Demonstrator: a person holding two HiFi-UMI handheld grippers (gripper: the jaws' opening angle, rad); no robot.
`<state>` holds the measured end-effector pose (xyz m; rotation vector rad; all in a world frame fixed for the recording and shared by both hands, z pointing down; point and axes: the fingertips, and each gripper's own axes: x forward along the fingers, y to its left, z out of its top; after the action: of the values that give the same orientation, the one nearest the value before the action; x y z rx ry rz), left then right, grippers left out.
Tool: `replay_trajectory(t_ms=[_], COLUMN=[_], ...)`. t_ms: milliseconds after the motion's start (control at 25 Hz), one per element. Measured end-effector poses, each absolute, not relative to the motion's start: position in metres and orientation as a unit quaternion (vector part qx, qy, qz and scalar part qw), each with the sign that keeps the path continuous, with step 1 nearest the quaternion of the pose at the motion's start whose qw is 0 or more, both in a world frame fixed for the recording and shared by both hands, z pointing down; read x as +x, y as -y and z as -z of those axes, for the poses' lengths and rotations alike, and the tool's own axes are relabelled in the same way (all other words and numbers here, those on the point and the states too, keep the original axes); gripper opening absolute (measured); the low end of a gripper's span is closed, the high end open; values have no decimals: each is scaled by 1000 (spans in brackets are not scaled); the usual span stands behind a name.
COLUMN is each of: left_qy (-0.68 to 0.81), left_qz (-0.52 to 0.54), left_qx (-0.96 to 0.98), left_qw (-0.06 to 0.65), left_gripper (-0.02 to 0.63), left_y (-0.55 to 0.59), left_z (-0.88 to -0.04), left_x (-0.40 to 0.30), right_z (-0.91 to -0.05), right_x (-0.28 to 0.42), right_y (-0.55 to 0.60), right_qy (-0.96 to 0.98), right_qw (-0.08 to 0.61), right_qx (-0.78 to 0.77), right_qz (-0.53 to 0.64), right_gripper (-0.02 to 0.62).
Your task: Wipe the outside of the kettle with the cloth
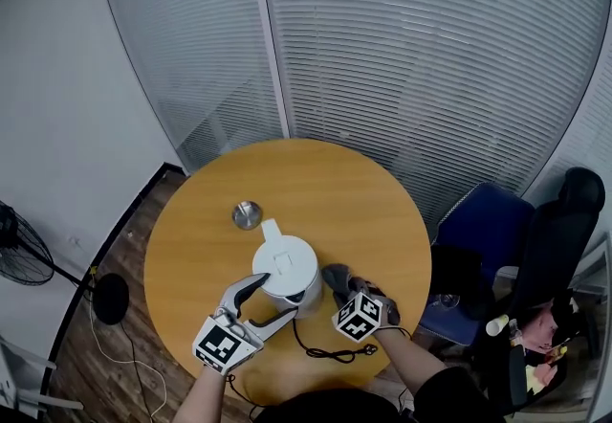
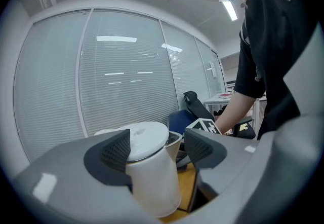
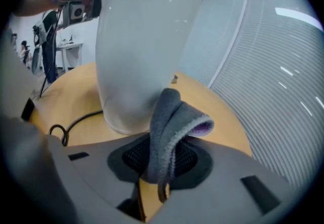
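A white kettle point(image 1: 284, 270) stands near the front of the round wooden table point(image 1: 316, 187). My left gripper point(image 1: 271, 300) is open at the kettle's near left side, one finger on each side of that corner. In the left gripper view the kettle point(image 2: 152, 177) fills the gap, with the left pad point(image 2: 114, 154) in front of it and space at the right pad point(image 2: 201, 148). My right gripper point(image 1: 346, 287) is shut on a grey cloth point(image 1: 336, 277). In the right gripper view the folded cloth point(image 3: 169, 121) leans against the kettle's lower side point(image 3: 139, 50).
A round metal disc point(image 1: 247, 214) lies behind the kettle. A black power cord point(image 1: 325, 351) loops near the front edge. A blue chair point(image 1: 483, 225) and a black office chair point(image 1: 564, 239) stand to the right, a fan point(image 1: 19, 249) to the left, glass walls behind.
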<state>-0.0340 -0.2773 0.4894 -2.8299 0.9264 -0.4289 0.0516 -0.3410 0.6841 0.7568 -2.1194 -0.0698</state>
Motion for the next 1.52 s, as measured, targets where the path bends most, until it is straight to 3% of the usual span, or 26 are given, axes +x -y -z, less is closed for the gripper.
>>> replay_trajectory(t_ms=[680, 1080, 1320, 1520], left_qy=[-309, -321, -315, -319], left_qz=[76, 46, 41, 38], left_qx=[-947, -946, -948, -947], left_qw=[38, 17, 3, 0], left_gripper=[319, 310, 222, 81], left_y=[264, 220, 186, 162], left_z=[-474, -477, -488, -493], left_x=[-48, -95, -115, -130], right_z=[-544, -506, -504, -507], right_x=[62, 33, 13, -2], right_y=[257, 197, 160, 132], right_qy=[843, 830, 823, 819], right_qw=[204, 156, 152, 150], right_qx=[495, 533, 544, 551], right_qz=[-54, -57, -53, -55], right_gripper=[97, 97, 98, 98])
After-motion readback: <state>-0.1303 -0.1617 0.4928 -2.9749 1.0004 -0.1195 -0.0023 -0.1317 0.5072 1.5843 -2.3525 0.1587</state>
